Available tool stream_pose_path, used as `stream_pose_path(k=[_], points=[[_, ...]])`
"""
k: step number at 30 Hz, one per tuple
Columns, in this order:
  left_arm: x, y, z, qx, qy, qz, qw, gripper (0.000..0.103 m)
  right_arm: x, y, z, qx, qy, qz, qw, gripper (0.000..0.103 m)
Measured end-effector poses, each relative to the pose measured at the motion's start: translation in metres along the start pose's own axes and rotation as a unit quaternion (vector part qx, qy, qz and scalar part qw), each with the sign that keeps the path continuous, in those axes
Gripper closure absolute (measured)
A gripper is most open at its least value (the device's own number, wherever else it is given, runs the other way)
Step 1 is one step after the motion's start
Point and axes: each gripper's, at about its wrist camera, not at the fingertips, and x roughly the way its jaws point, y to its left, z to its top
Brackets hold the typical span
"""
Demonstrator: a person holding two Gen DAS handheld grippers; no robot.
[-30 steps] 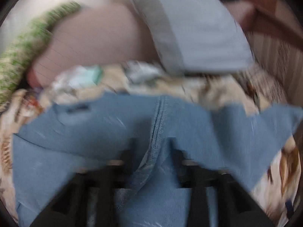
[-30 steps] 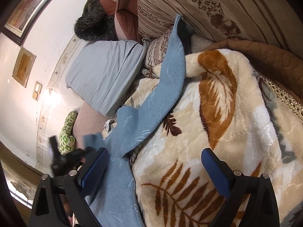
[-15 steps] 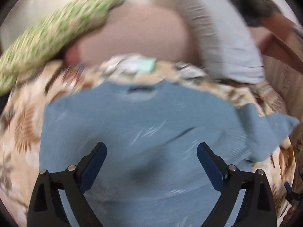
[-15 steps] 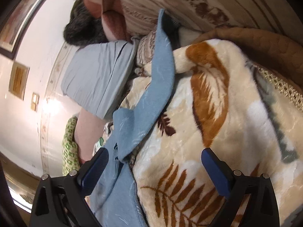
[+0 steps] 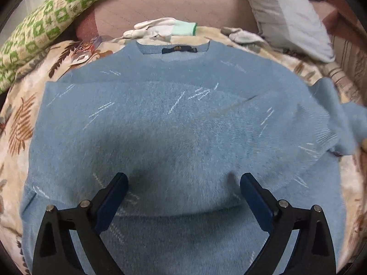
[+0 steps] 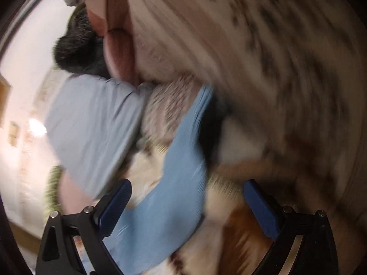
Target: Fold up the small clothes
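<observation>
A light blue knit sweater (image 5: 183, 119) lies spread on a leaf-patterned blanket (image 5: 20, 119), its collar with a dark label (image 5: 179, 50) at the far side. The lower part is folded up over the body. My left gripper (image 5: 183, 183) hangs open just above the sweater's middle, nothing between its fingers. One blue sleeve (image 6: 181, 174) stretches away to the right toward the cushions. In the blurred right wrist view my right gripper (image 6: 187, 190) stands open over that sleeve, which passes between the fingers without being pressed.
White gloves (image 5: 160, 26) lie beyond the collar. A green checked pillow (image 5: 50, 16), a pink cushion (image 5: 174, 2) and a grey pillow (image 5: 289, 11) line the far side. Striped floral cushions (image 6: 263, 52) and a dark furry thing (image 6: 78, 48) stand behind the sleeve.
My left gripper let go of the pinched sweater fabric and opened wide, and the sweater now lies flat below it. My right gripper swept along the sleeve toward the cushions, staying open.
</observation>
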Motion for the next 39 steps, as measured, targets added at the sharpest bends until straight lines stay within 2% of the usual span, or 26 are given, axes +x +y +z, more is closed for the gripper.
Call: stream_pose_path(k=[5,6,7,8,9,14,16,19,23,28,31,34,35,38,39], points=[[-0.026,0.023,-0.019,-0.031,-0.020,-0.017,0.9992,0.005,0.025,0.010,0.024,-0.018,-0.003,-0.025,1.000,0.006],[-0.035,0.029,-0.026,-0.035,-0.023,-0.023,0.9989,0.005,0.029,0.011,0.026,-0.018,0.003,-0.026,0.999,0.016],[-0.044,0.036,-0.035,-0.039,-0.029,-0.024,0.9985,0.005,0.037,0.012,0.028,-0.012,0.016,-0.027,0.999,0.050],[-0.051,0.041,-0.043,-0.041,-0.032,-0.024,0.9984,0.005,0.044,0.011,0.029,-0.005,0.029,-0.030,0.999,0.074],[-0.057,0.047,-0.051,-0.041,-0.033,-0.025,0.9983,0.005,0.048,0.013,0.030,-0.002,0.039,-0.037,0.999,0.089],[-0.095,0.084,-0.084,-0.067,-0.060,-0.026,0.9956,0.005,0.029,0.062,0.026,-0.062,0.024,-0.005,0.998,0.095],[-0.107,0.101,-0.094,-0.086,-0.072,-0.032,0.9931,0.005,0.014,0.104,0.017,-0.107,0.011,0.021,0.994,0.095],[-0.123,0.126,-0.106,-0.108,-0.093,-0.038,0.9891,0.005,-0.012,0.183,-0.013,-0.173,0.005,0.085,0.981,0.095],[-0.141,0.159,-0.118,-0.131,-0.125,-0.041,0.9825,0.005,-0.042,0.301,-0.086,-0.249,0.021,0.179,0.952,0.095],[-0.154,0.202,-0.132,-0.185,-0.155,-0.060,0.9686,0.005,-0.049,0.405,-0.206,-0.315,0.068,0.248,0.914,0.095],[-0.161,0.227,-0.139,-0.220,-0.170,-0.066,0.9583,0.005,-0.024,0.439,-0.287,-0.338,0.113,0.252,0.900,0.095],[-0.164,0.241,-0.144,-0.241,-0.178,-0.076,0.9510,0.005,0.019,0.451,-0.361,-0.365,0.148,0.231,0.890,0.093],[-0.165,0.244,-0.145,-0.244,-0.179,-0.074,0.9503,0.005,0.041,0.451,-0.390,-0.375,0.173,0.214,0.885,0.091],[-0.172,0.250,-0.146,-0.243,-0.193,-0.071,0.9480,0.005,0.088,0.434,-0.450,-0.411,0.233,0.152,0.868,0.091],[-0.173,0.250,-0.147,-0.241,-0.196,-0.066,0.9482,0.005,0.097,0.428,-0.465,-0.428,0.249,0.130,0.859,0.083]])
